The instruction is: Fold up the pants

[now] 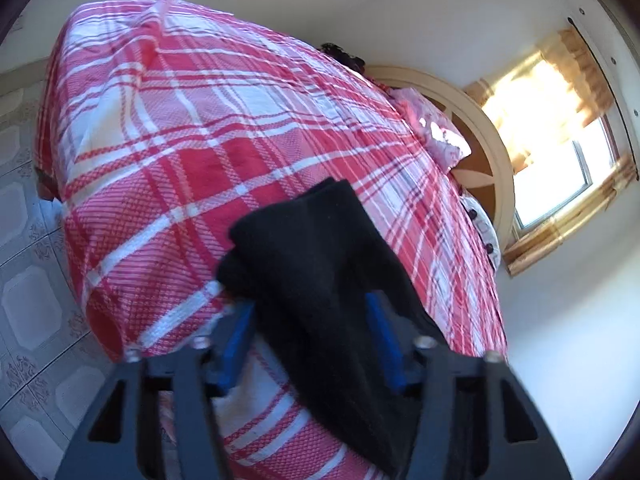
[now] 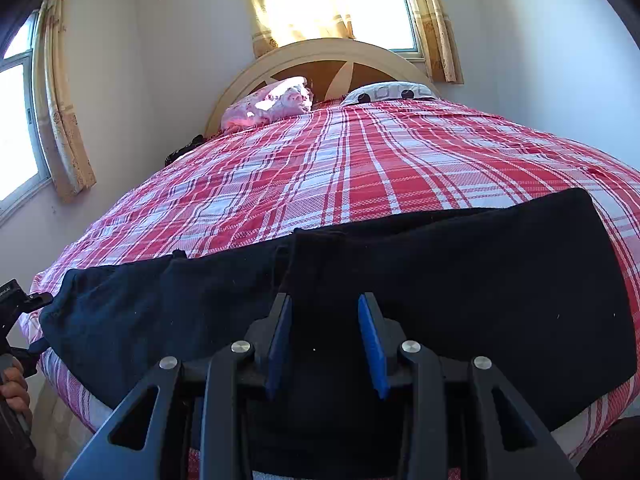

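Black pants (image 2: 460,280) lie stretched sideways across the near edge of a bed with a red-and-white plaid cover (image 2: 360,168). My right gripper (image 2: 324,298) hovers over the middle of them, open, with only cloth showing beyond its blue pads. In the left wrist view, one folded end of the pants (image 1: 312,248) runs up between the jaws of my left gripper (image 1: 308,300). The cloth touches both fingertips, but plaid cover shows between the left pad and the cloth lower down, so no squeeze is visible. The left gripper's body (image 2: 20,304) and a hand (image 2: 14,384) show at the far left.
Pink bedding (image 2: 276,104) and a patterned pillow (image 2: 388,92) lie against a rounded headboard (image 2: 320,56). Curtained windows (image 2: 340,0) stand behind the bed and on the left wall. Tiled floor (image 1: 28,280) lies beside the bed, with a dark bundle (image 2: 184,148) at the bed's left edge.
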